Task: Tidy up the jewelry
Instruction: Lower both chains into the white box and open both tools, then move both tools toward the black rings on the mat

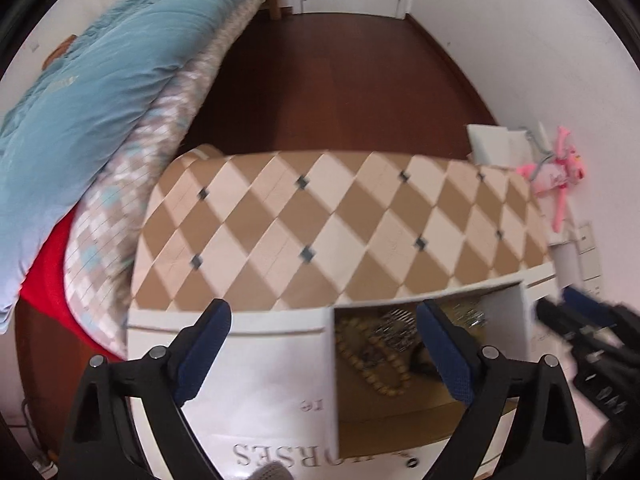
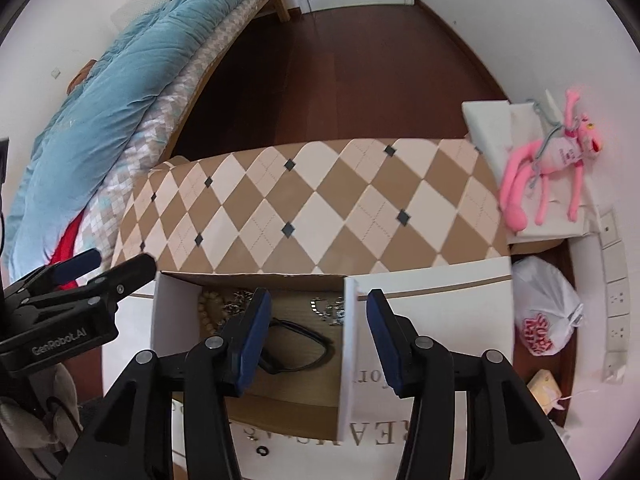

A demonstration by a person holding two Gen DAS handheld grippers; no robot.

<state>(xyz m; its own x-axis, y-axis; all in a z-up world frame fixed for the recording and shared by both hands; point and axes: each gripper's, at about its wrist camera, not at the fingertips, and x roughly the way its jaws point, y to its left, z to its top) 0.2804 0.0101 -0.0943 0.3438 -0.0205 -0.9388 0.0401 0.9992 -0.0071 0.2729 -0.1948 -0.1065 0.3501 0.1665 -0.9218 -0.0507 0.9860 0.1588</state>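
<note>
A white cardboard box (image 2: pixel 168 320) stands open with its lettered flaps (image 1: pixel 256 368) folded outward. Inside lie a wooden bead bracelet (image 1: pixel 376 364), silver chains (image 2: pixel 328 308) and a black cord loop (image 2: pixel 296 344). My left gripper (image 1: pixel 324 312) hangs open and wide over the box's left wall, with nothing held. My right gripper (image 2: pixel 318 298) is open over the right wall (image 2: pixel 346 340), which stands between its fingers untouched. Each gripper shows at the edge of the other's view: the right gripper (image 1: pixel 580 320) and the left gripper (image 2: pixel 80 276).
The box sits against a tan-and-cream diamond-patterned surface (image 2: pixel 320 208). A bed with a blue quilt (image 2: pixel 120 92) lies to the left. A pink plush toy (image 2: pixel 548 168), a white plastic bag (image 2: pixel 544 312) and wall sockets (image 2: pixel 616 276) are on the right. Dark wood floor (image 2: pixel 360 80) lies beyond.
</note>
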